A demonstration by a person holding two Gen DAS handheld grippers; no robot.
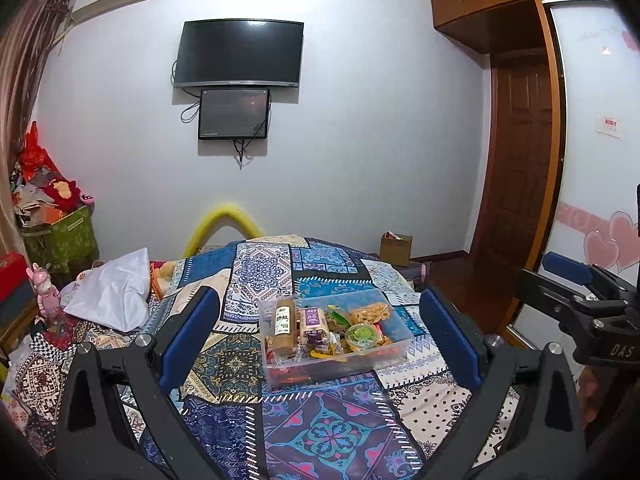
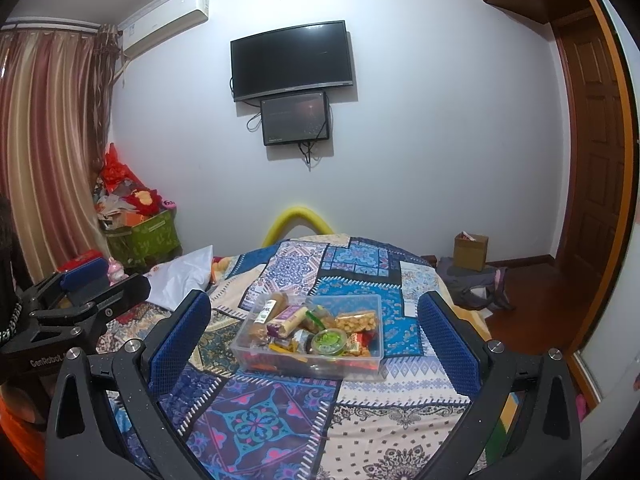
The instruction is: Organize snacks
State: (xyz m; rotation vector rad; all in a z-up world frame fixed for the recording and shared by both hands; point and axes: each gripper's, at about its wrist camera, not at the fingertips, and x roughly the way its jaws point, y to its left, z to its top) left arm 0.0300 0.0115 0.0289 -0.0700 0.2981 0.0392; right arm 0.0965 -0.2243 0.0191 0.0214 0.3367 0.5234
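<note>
Both grippers hang above the near end of the bed, side by side and level with each other. The left gripper [image 1: 316, 340] has its blue pads spread wide with nothing between them, and the right gripper [image 2: 314, 344] is spread just as wide and just as bare. Neither touches anything.

Straight ahead of both, and lower, sits the clear plastic box [image 1: 394, 356] on the patterned bedspread [image 1: 328, 432]. Seen from the left gripper it lies dead ahead, a touch to the right of centre; from the right gripper it lies ahead and slightly to the left. So the box sits between the two lines of sight, and I'd judge neither hand clearly nearer. Its long axis runs crosswise to both grippers, the near long wall facing them.

Inside, the snacks are heaped: a tan biscuit roll [image 1: 285, 326] stands out at the left end with a purple-labelled packet [image 1: 313, 320] just beside it, a green-lidded cup [image 1: 363, 337] toward the near right, and a bag of pale puffed pieces [image 1: 369, 313] behind the cup.

The lower layer is hard to make out: red and orange wrappers show only as smears through the near wall, and I cannot count them. Small wrapped sweets under the packet blur together. Whether anything lies outside the box on the bed, I cannot tell for certain; none shows. A white pillow [image 1: 116, 296] lies well off to the left.
</note>
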